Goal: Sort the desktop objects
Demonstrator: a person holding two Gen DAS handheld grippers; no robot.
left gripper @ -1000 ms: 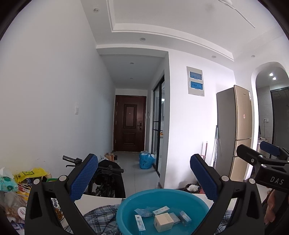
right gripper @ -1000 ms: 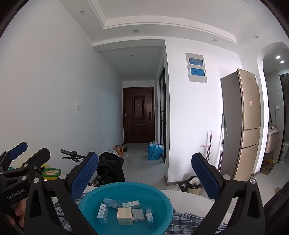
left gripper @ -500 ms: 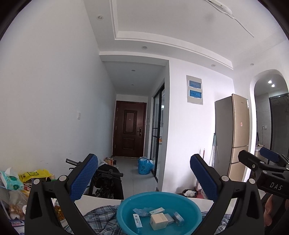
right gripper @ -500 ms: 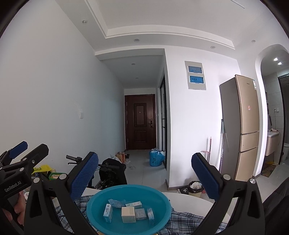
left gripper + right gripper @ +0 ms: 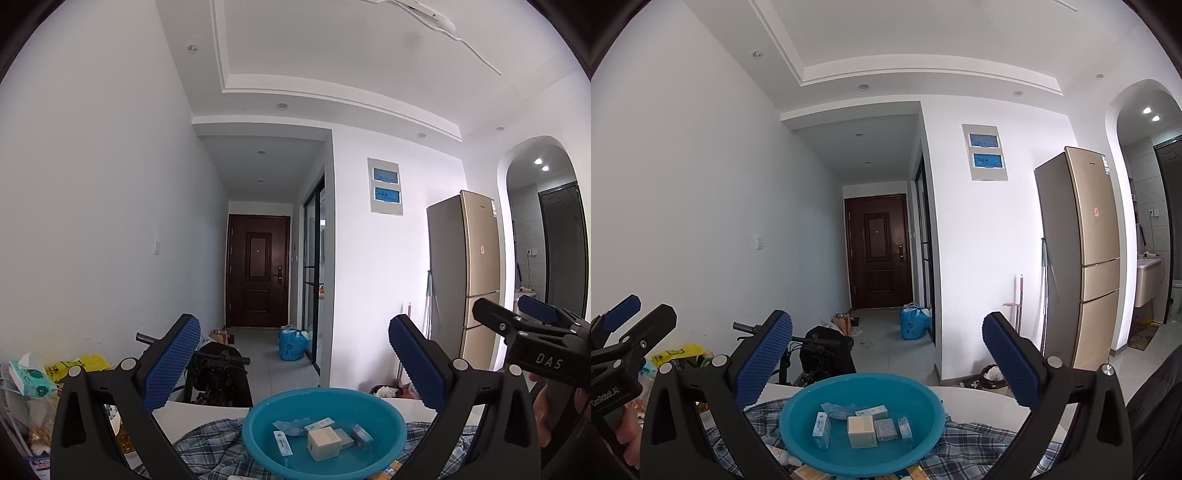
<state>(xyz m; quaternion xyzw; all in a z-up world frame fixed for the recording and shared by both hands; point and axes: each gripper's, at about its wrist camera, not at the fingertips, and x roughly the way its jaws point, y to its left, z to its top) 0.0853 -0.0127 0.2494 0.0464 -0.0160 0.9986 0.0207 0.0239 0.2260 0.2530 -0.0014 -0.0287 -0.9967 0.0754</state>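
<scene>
1. On the white tabletop [image 5: 990,400], near centre, sits a teal basin [image 5: 798,413] on a checked cloth [image 5: 979,441]. Inside: several small boxes, incl. a cream box [image 5: 861,431] and a blue-white box [image 5: 822,430], plus a crinkled sachet [image 5: 836,410] at the far side.
2. Left gripper [image 5: 293,360]: fingers spread wide, nothing between them, raised above the basin's near rim. Right gripper [image 5: 886,360]: same, wide and empty, also high over the basin.
3. A few items peek out at the basin's near edge on the cloth, e.g. a yellowish pack [image 5: 807,472]; too cropped to identify. Left of the scene: tissue pack [image 5: 31,378] and yellow bag [image 5: 75,367] in a clutter pile.
4. Judgement: sorting looks mostly done or paused, since both grippers are empty and clear of the goods.
5. Risks:
   - Basin rests on loose cloth; a downward push on the rim could tip or slide it.
   - Boxes lie touching each other, so wide fingers may catch two at once or knock a neighbour.
   - Sachet is thin and flat, prob. slips from a grip.
   - Both grippers aim at the same basin; they could collide if they go in together.
</scene>
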